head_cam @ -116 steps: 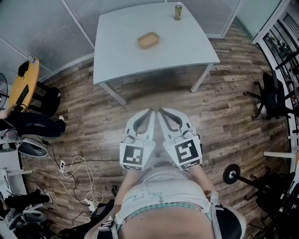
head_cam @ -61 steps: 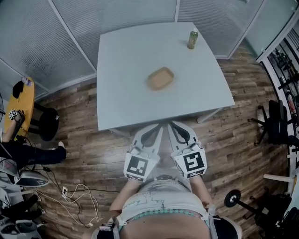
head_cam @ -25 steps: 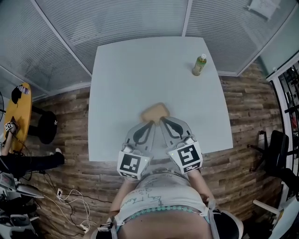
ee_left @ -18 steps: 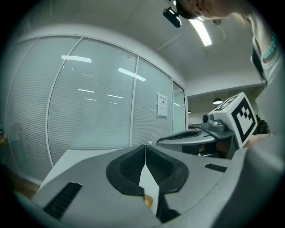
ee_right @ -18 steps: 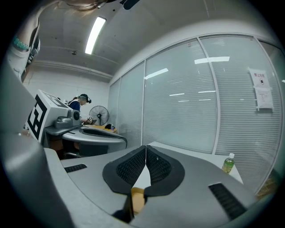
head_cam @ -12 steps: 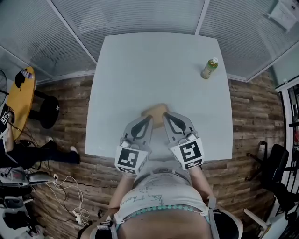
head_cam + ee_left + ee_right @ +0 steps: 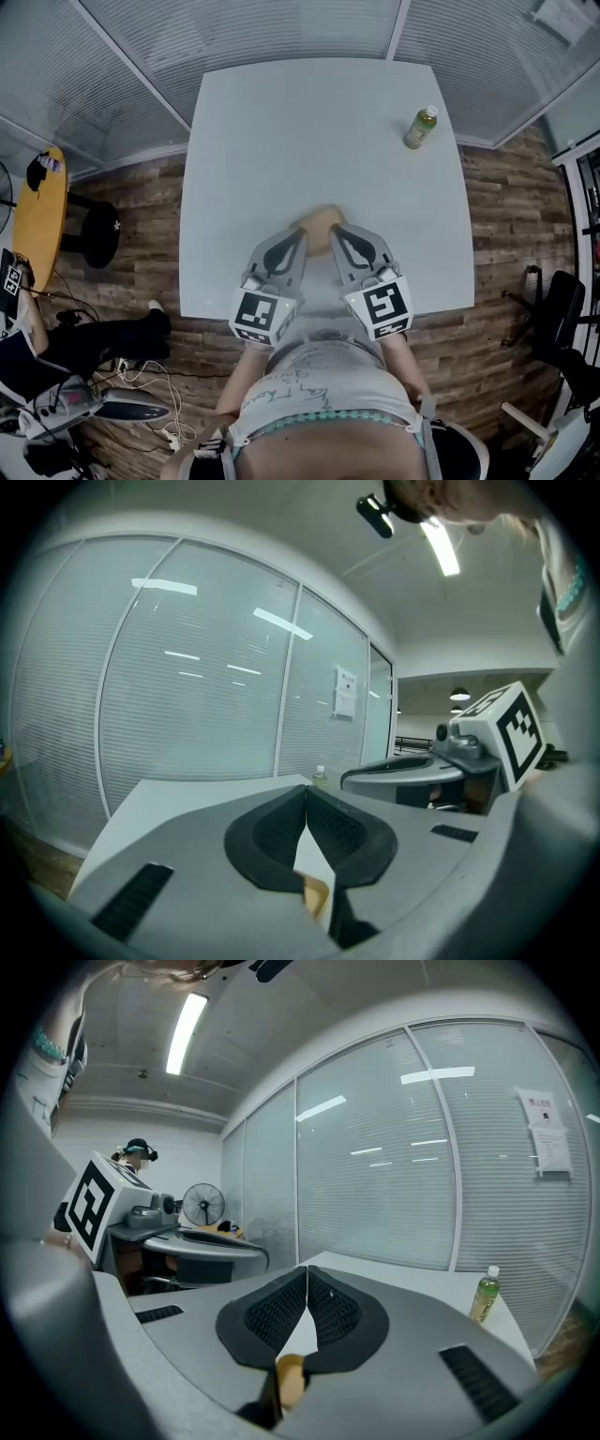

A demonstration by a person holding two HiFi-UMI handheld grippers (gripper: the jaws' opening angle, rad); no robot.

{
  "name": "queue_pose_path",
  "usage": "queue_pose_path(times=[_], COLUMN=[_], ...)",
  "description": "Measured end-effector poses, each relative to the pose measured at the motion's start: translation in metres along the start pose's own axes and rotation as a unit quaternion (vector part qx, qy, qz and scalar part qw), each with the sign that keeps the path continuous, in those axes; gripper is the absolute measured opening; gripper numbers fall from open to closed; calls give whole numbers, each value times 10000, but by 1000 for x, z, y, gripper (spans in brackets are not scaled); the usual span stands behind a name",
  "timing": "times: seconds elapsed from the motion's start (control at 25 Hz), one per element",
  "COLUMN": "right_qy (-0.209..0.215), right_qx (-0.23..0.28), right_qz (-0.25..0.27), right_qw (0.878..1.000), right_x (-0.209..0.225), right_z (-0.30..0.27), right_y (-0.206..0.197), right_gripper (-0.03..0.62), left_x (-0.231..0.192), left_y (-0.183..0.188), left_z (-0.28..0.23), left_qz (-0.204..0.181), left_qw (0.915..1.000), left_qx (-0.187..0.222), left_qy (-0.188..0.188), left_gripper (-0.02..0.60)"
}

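Tray (image 7: 316,221), tan, on table (image 7: 281,122) toward near edge, half hidden behind gripper tips; perhaps shallow bowl, shape unclear. Seconds ago table lay well ahead; now both grippers hang over it, tray just beyond tips, within reach. Left gripper (image 7: 301,234): jaws pressed together, empty. Right gripper (image 7: 336,231): same. Count: one tray, one bottle (image 7: 421,127) far right, one table, two grippers.

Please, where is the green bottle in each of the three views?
Head view: green bottle upper right, by the right edge of the white table.
Left gripper view: bottle small, near the centre.
Right gripper view: bottle right of centre.
Shared landmark: that table.
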State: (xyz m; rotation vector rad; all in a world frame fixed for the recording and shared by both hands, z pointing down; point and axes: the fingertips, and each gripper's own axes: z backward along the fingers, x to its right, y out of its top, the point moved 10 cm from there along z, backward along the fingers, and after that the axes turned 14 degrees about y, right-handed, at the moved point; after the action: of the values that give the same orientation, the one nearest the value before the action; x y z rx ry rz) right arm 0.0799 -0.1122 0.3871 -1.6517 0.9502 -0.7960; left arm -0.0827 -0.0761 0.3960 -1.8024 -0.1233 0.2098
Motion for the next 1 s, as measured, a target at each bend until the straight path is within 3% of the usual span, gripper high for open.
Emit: queue_pose_path(times=[0.72,1.0], right_qy=[-224,-323], right_qx=[-479,-609], right_qz=[32,0], right_qw=[9986,9976], right_x=[-7,-10], right_z=[-22,-21], right_y=[-4,-8], right_gripper=[2,2], left_x=[-40,-48], left_y=[-74,-116], left_z=[-31,-36], left_qz=[70,-154], left_qw=[9963,9912], left_qx=[-833,-1308], left_qy=[-179,-159], left_gripper=[-2,-2])
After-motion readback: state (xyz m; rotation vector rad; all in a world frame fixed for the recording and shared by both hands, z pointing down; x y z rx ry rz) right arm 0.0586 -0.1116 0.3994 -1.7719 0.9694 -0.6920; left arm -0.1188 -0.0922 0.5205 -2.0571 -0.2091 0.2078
